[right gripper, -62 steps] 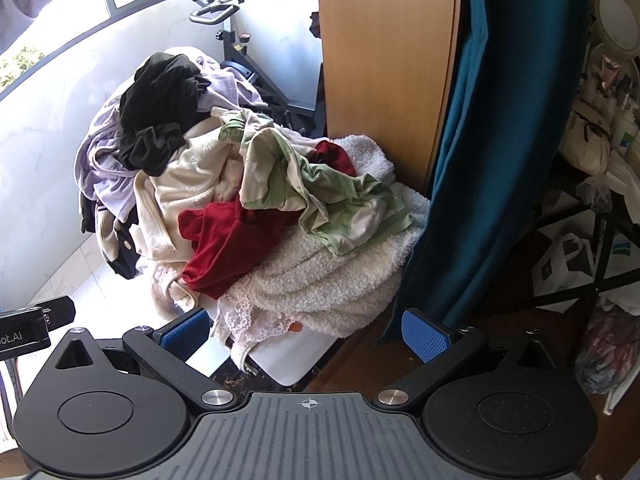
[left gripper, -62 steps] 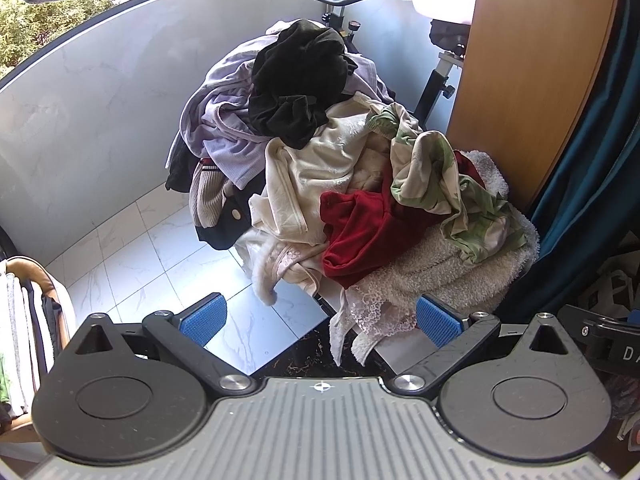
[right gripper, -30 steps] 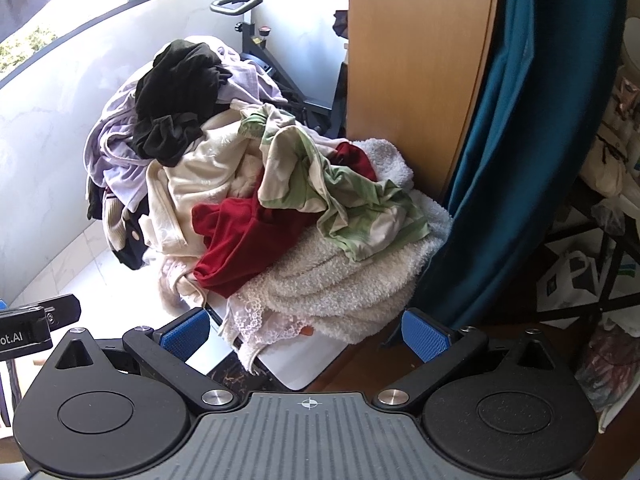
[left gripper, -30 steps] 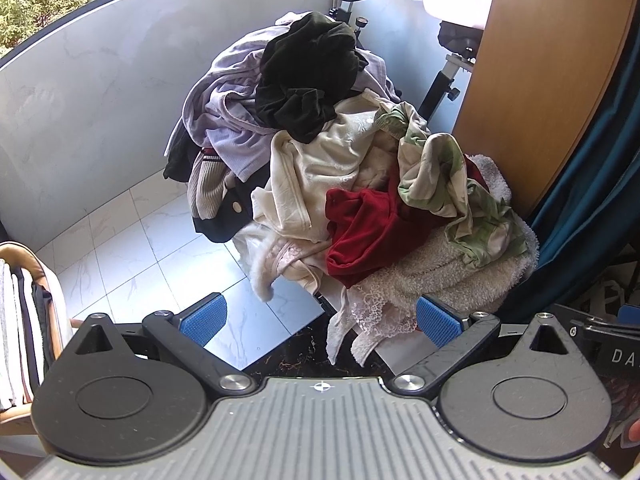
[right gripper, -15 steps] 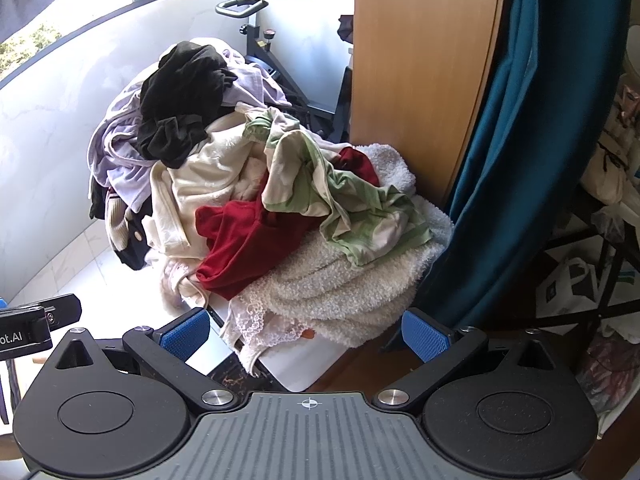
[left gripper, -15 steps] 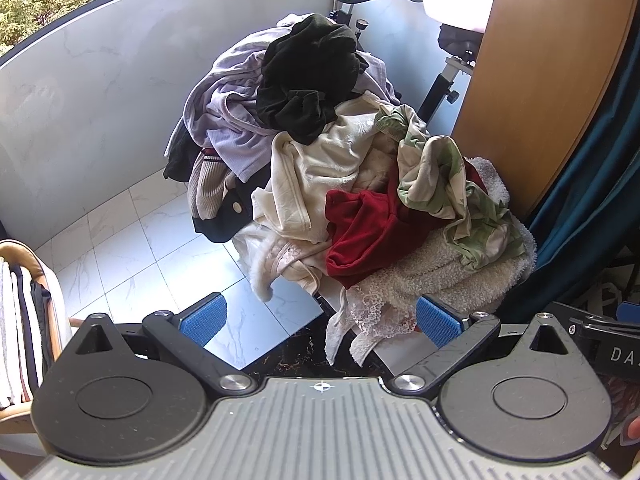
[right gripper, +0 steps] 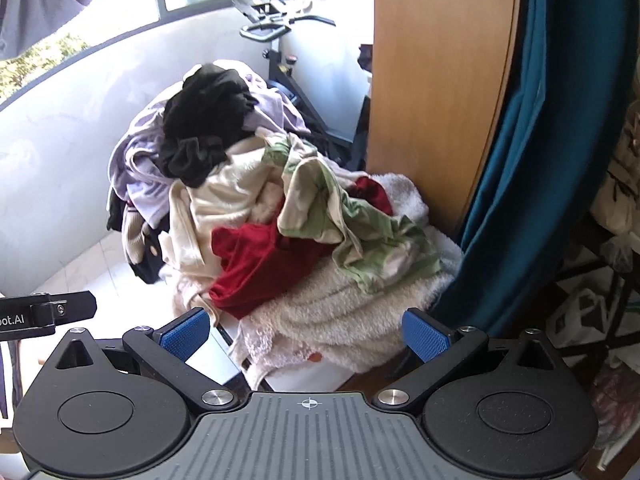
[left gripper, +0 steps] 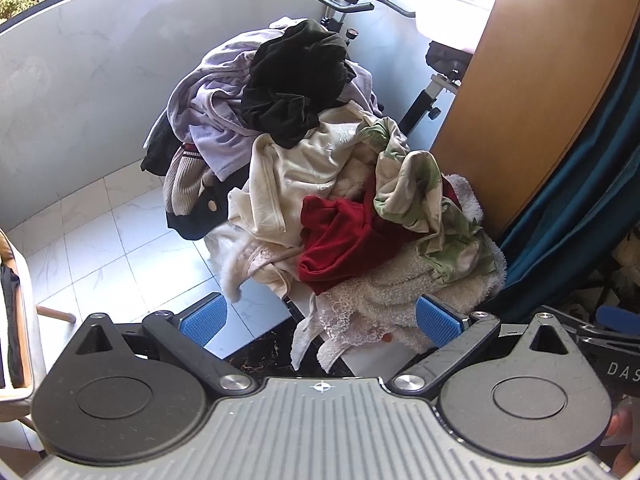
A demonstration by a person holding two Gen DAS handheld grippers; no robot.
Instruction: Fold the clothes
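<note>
Both grippers, left gripper (left gripper: 320, 318) and right gripper (right gripper: 306, 330), gape empty before the clothes pile (left gripper: 340, 200); only the left view catches the chair (left gripper: 16, 280).

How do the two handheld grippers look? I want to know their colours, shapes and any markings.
The left gripper and the right gripper look alike: a grey ribbed body bearing a small crosshair mark, two round black discs, black link arms with silver pivots, and blue textured finger pads. White letters, partly cut off, show on each gripper's side in the other's view.

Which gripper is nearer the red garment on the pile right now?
Right, marginally. Right gripper hangs open just short of the red garment; left gripper, also open, sits slightly further back.
</note>
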